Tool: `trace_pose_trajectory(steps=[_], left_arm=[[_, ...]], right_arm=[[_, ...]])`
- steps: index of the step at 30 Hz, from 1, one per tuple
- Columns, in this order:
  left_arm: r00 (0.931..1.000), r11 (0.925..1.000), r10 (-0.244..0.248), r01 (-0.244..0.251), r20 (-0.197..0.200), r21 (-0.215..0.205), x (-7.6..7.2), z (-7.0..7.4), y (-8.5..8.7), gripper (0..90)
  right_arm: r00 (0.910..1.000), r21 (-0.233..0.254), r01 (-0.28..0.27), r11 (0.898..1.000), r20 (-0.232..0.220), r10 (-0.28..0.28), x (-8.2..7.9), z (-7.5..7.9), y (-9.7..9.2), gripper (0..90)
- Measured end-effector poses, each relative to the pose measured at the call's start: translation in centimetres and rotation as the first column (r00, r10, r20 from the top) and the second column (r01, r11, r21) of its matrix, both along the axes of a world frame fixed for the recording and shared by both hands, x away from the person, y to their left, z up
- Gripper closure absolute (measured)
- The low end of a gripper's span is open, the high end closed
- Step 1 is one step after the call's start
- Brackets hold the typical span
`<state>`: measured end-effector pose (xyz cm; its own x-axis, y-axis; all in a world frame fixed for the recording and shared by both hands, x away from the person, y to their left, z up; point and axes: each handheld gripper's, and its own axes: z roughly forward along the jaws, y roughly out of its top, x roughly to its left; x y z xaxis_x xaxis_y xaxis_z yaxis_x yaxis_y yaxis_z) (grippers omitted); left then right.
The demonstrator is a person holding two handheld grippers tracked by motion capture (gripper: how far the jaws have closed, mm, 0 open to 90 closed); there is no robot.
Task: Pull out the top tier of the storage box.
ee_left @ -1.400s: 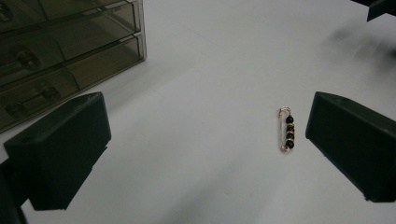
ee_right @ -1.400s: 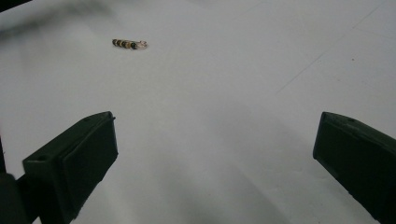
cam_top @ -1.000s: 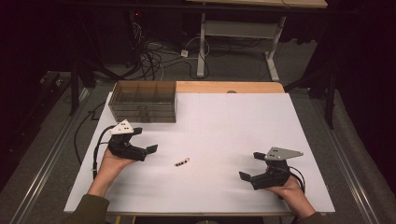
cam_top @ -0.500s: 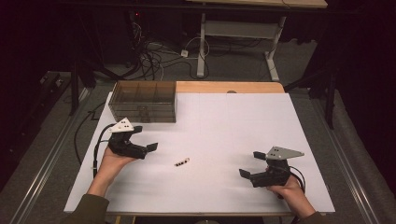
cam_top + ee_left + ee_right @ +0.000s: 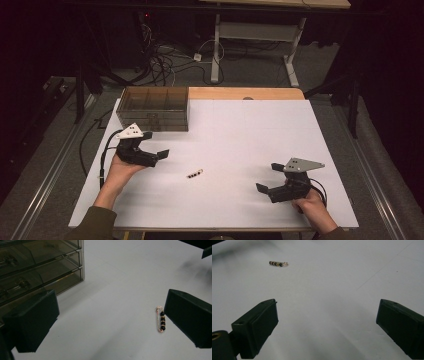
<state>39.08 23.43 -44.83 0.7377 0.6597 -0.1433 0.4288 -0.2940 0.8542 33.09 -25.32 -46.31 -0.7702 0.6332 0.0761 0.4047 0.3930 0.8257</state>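
A small safety pin strung with dark beads lies flat on the white table top, between my two grippers. My left gripper is held in a hand at the table's left and stands open with nothing in it. In the left gripper view the pin lies just inside the right jaw, and the left gripper hovers over bare table. My right gripper is open and empty near the front right. From the right gripper view the pin is far ahead to the left of the right gripper.
A smoky transparent drawer box stands at the back left of the table, close behind the left gripper; its stacked drawers hold small items. A wooden strip runs along the far edge. Cables lie on the floor beyond.
The left gripper has drifted slightly away from the person, toward the drawer box. The right gripper and the pin have stayed about where they were.
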Motion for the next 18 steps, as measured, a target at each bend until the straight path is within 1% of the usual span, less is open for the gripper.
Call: trace_pose_trajectory(steps=[7,18], left_arm=[[1.0000,1.0000,0.002,-0.002,0.003,0.005,0.26,-0.01,-0.02,0.0],[1.0000,0.9999,0.004,-0.004,0.007,0.012,0.59,0.11,0.05,0.0]], right_arm=[[1.0000,-0.006,-0.008,1.000,0.001,0.008,-0.06,-0.08,0.01,4.6],[1.0000,-0.006,-0.006,1.000,0.004,0.006,-0.04,-0.06,0.02,4.6]])
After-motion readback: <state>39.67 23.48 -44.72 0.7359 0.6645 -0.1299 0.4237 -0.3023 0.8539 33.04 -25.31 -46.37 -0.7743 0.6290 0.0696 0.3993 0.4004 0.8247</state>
